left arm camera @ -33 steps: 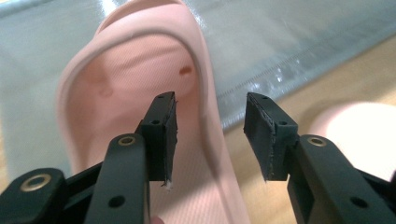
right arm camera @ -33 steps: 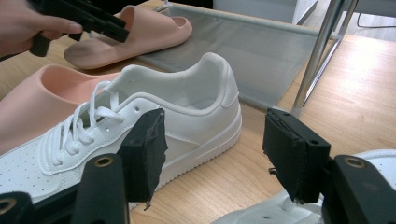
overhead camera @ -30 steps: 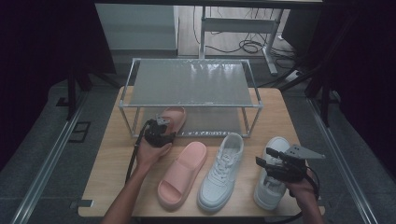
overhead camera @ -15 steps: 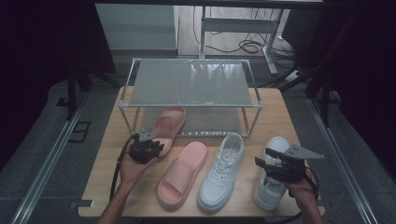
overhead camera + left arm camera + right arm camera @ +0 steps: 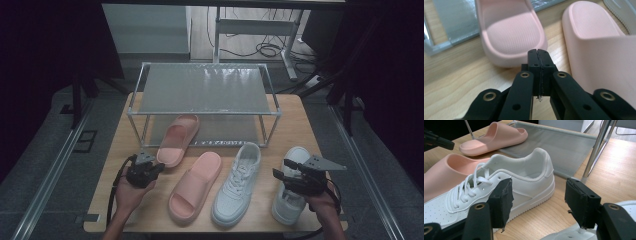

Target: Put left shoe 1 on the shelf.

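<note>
- The left gripper (image 5: pixel 150 168) has just been closing; in the left gripper view its fingers (image 5: pixel 534 63) meet pad to pad with nothing between them.
- It sits on the tabletop (image 5: pixel 110 165) just short of the heel of the far pink slide (image 5: pixel 177 140), apart from it and not touching.
- That far pink slide lies half under the wire shoe rack (image 5: pixel 205 90), toe in on the lower shelf, heel out towards the person. Its long axis runs away from the person, tilted a little to the right.
- From the left fingers the heel lies straight ahead and slightly left, as the left gripper view shows (image 5: pixel 511 35).
- The near pink slide (image 5: pixel 196 185) lies just to the right of the left gripper, on a like slant, toe towards the rack. The left hand is clearly the nearer one to both slides.
- My reading: either slide could be next, and the fingers would have to open before either can be gripped.
- The right gripper (image 5: pixel 287 176) hovers over the right white sneaker (image 5: pixel 290 192) at the right edge of the tabletop, fingers (image 5: pixel 501 197) wide apart and holding nothing.
- In the right gripper view the left white sneaker (image 5: pixel 499 192) lies ahead of it, heel towards the rack; it stands between the near slide and the right sneaker.
</note>
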Tool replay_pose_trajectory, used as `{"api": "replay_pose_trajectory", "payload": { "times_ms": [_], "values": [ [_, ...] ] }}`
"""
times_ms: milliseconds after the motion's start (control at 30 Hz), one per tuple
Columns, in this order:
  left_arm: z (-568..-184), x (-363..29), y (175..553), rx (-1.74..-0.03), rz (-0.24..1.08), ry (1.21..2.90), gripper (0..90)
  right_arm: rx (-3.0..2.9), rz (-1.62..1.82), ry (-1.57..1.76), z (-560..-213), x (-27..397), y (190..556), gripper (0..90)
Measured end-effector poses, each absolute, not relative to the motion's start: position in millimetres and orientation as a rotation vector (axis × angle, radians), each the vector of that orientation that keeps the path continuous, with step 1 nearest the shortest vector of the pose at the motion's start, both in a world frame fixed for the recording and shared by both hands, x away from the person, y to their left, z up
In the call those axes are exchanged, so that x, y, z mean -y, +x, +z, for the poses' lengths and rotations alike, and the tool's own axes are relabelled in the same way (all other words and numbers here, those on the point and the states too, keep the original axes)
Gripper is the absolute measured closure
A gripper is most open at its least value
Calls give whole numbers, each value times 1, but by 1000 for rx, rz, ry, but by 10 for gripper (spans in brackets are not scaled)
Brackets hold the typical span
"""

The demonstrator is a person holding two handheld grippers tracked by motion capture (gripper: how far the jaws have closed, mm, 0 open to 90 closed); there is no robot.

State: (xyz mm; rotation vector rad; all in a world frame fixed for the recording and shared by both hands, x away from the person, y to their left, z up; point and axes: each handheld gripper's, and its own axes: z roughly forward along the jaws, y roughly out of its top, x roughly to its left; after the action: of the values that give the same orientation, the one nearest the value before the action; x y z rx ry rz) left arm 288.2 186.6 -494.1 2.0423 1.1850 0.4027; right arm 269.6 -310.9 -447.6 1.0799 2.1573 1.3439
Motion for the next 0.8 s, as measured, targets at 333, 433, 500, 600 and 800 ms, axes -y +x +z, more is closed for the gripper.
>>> {"api": "replay_pose_trajectory", "payload": {
  "times_ms": [333, 433, 500, 600, 800],
  "values": [
    [-500, -195, 276, -1184, 403, 2066, 896, -2151, 1349, 1081, -447, 311, 269, 396],
    [-504, -193, 276, -1180, 407, 2084, 896, -2149, 1351, 1079, -446, 311, 269, 396],
    [-505, -191, 277, -1172, 405, 2093, 896, -2148, 1352, 1080, -446, 311, 269, 396],
    [-505, -189, 278, -1163, 409, 2116, 896, -2147, 1350, 1081, -447, 311, 269, 396],
    [-504, -187, 287, -1164, 405, 2125, 895, -2148, 1351, 1079, -446, 311, 269, 396]
  ]
}}
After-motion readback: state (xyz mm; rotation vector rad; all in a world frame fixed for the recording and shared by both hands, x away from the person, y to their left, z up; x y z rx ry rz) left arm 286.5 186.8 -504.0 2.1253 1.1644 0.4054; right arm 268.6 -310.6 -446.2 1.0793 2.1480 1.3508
